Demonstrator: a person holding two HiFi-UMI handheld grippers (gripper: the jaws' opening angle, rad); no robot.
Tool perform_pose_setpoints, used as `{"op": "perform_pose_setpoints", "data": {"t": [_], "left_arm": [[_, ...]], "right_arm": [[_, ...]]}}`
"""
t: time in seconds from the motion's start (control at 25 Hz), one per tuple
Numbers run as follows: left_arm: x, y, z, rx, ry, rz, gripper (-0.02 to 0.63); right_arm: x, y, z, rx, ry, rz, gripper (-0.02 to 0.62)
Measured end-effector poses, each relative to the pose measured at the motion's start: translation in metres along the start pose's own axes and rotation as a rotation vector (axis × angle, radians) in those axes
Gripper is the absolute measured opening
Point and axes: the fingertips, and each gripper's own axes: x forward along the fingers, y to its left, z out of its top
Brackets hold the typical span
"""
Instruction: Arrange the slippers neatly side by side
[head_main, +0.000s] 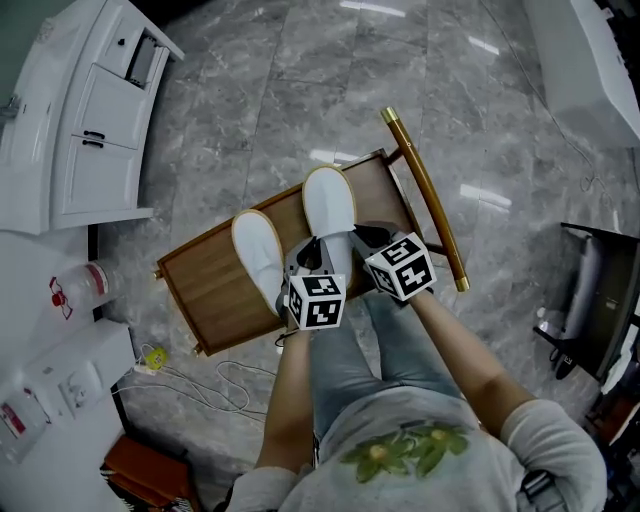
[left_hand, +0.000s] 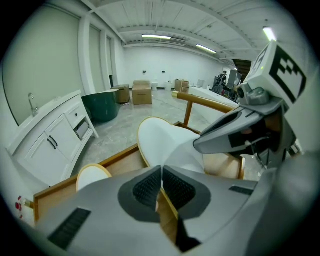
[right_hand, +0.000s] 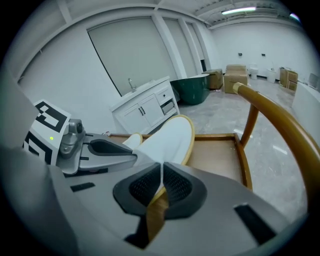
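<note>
A: Where is the slipper that is being handled?
B: The white cloth slipper with a tan edge (head_main: 328, 205) lies lengthwise on the brown wooden panel with a raised rim (head_main: 205, 290). Its toe points to the far side, and its near end is held.
A: By which hand-held gripper?
B: By both. The left hand-held gripper (left_hand: 161, 175) has its jaws pressed together on the thin tan edge of this slipper. The right hand-held gripper (right_hand: 162, 176) pinches the same slipper at its edge in the same way. The two are just beside each other at the near end.
A: And the other slipper?
B: The second white slipper of the same kind (head_main: 260, 255) rests on the panel just to the left and a little nearer. Its toe is turned slightly to the far left. The two are close, but I cannot tell whether they touch.
A: What is around them?
B: A curved golden-brown wooden rail (head_main: 425, 200) runs along the right side of the panel. Everything stands on a grey marble floor (head_main: 300, 80). A white cabinet with drawers (head_main: 95, 120) is at the far left.
</note>
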Motion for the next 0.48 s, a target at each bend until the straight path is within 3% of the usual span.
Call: {"op": "perform_pose_setpoints", "data": {"t": [0.48], "left_arm": [[-0.033, 0.015, -0.030, -0.112, -0.031, 0.086, 0.023]], "right_arm": [[0.014, 0.039, 0.004, -0.118, 0.031, 0.101, 0.020]]}}
